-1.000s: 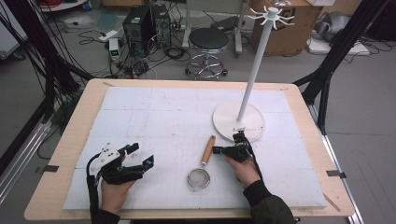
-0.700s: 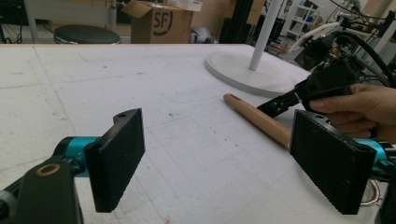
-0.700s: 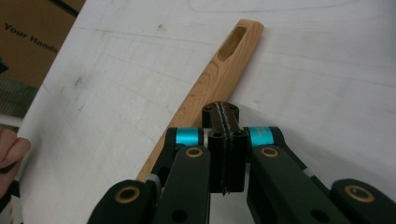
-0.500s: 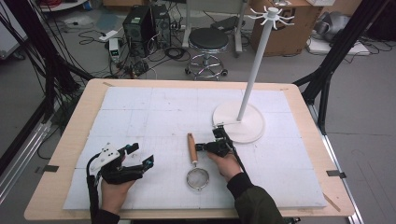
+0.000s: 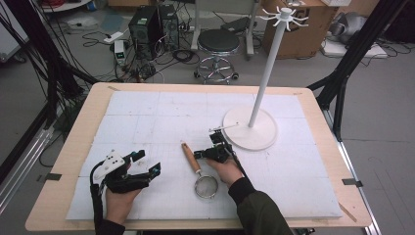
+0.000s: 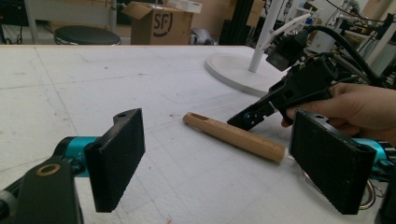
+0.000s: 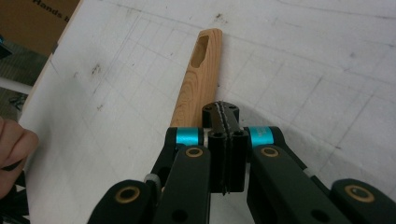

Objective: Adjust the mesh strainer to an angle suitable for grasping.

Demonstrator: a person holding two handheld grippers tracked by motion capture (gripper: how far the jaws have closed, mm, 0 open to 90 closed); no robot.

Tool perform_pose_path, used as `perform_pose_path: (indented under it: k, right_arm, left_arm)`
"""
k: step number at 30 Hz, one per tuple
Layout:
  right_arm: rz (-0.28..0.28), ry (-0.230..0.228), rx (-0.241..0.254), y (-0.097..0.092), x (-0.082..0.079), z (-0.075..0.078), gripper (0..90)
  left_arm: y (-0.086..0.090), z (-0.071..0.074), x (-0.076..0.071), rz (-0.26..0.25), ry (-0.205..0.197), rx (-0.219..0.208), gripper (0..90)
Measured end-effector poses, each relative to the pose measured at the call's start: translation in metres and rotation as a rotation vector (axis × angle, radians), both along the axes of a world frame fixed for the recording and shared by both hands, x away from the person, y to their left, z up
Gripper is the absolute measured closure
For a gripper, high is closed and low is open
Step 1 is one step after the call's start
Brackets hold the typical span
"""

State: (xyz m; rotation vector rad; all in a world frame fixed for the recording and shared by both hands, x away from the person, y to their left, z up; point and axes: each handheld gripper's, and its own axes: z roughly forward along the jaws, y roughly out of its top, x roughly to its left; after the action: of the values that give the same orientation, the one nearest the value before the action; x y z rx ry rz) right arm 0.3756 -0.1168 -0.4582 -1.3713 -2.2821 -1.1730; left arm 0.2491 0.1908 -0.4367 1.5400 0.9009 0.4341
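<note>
Even, soft indoor light is falling from overhead; nothing is glaring.
The white table (image 5: pixel 147 112) is reading bright and flat, with only faint shadows lying under the jaws. In the gripper views the near black jaws are blurring softly while the wooden handle (image 7: pixel 198 79) beyond them is staying sharp; the background beyond is softening too.

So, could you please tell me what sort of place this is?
Probably a robotics lab or workshop: a test table with computer towers, tangled cables and a cardboard box on the floor behind.
</note>
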Motion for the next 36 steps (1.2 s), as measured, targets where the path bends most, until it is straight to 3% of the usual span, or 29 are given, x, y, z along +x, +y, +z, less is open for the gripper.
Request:
perform_pose_path:
  k: [7, 9, 11, 15, 16, 21, 25, 36]
  right_arm:
    - [0.035, 0.006, 0.007, 0.004, -0.003, 0.0, 90.0]
    - [0.028, -0.012, -0.002, 0.003, -0.005, 0.003, 90.0]
    - [0.012, -0.059, 0.028, -0.003, -0.009, 0.009, 90.0]
    - [-0.002, -0.103, 0.062, -0.017, -0.022, 0.024, 89.5]
    - [0.002, -0.105, 0.066, -0.019, -0.023, 0.026, 87.8]
    - [-0.034, -0.097, 0.094, -0.028, -0.023, 0.031, 59.7]
    - [-0.046, -0.079, 0.081, -0.032, -0.023, 0.031, 50.7]
    - [-0.045, -0.078, 0.088, -0.034, -0.027, 0.032, 49.7]
  left_arm:
    - [0.0, 0.0, 0.0, -0.002, 0.0, 0.002, 18.9]
    - [0.0, 0.0, 0.0, -0.002, 0.0, 0.001, 18.9]
    - [0.001, -0.001, 0.001, 0.0, 0.003, 0.003, 18.9]
    - [0.004, -0.003, 0.003, 0.006, 0.011, -0.001, 18.9]
    - [0.005, -0.003, 0.002, 0.004, 0.01, 0.002, 18.9]
    - [0.009, -0.002, -0.001, 0.019, 0.005, -0.012, 18.9]
    - [0.007, -0.002, 0.0, 0.017, 0.006, -0.005, 18.9]
    - [0.002, -0.002, 0.002, 0.001, 0.007, 0.0, 19.0]
